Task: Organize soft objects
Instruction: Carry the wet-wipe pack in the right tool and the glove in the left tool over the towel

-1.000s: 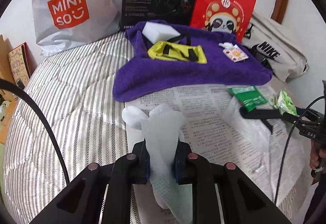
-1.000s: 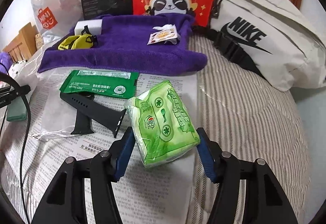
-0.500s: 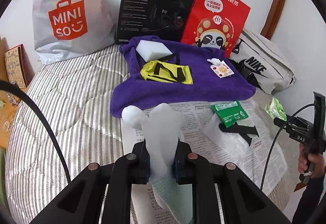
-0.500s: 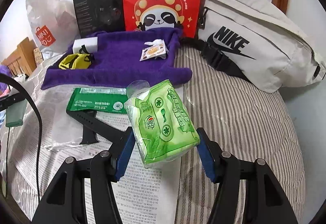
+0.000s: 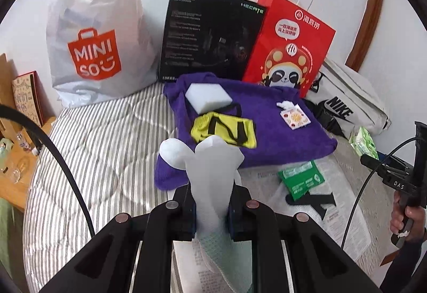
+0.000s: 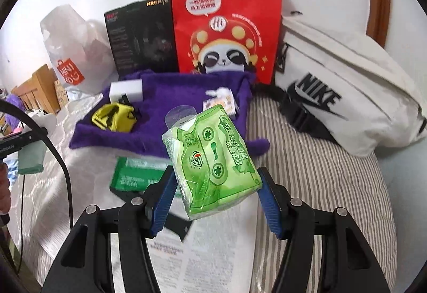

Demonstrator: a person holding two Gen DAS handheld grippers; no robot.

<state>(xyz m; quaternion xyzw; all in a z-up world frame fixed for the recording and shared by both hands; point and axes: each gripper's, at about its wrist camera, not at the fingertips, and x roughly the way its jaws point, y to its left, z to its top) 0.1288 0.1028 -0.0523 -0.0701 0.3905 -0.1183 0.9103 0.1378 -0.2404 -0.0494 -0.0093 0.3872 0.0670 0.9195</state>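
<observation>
I have both tools loaded and off the bed: my left gripper (image 5: 212, 209) is pinched nearly shut on a white sock (image 5: 210, 173), whose toe stands up at the centre of the left view while its greenish cuff hangs below the jaws, and my right gripper (image 6: 217, 193) stands about half open, its blue pads pressed on both sides of a green tissue pack (image 6: 210, 159) at the middle of the right view. I judge this as the carry step, with both soft things picked up and not yet set down. The likely goal is the purple towel (image 5: 269, 130) in the middle of both views, where a white sponge (image 5: 208, 96), a yellow pouch (image 5: 224, 130) and a small sachet (image 5: 295, 118) already lie. Below the towel, on the newspaper (image 6: 213, 253), a flat green packet (image 5: 301, 179) and a black strap (image 5: 317, 202) remain. Next I need to bring each hand forward over a bare patch of towel, clear of what is there, lower, and open the jaws; the sock is limp and may drape or catch on a pad, so I would release it low
</observation>
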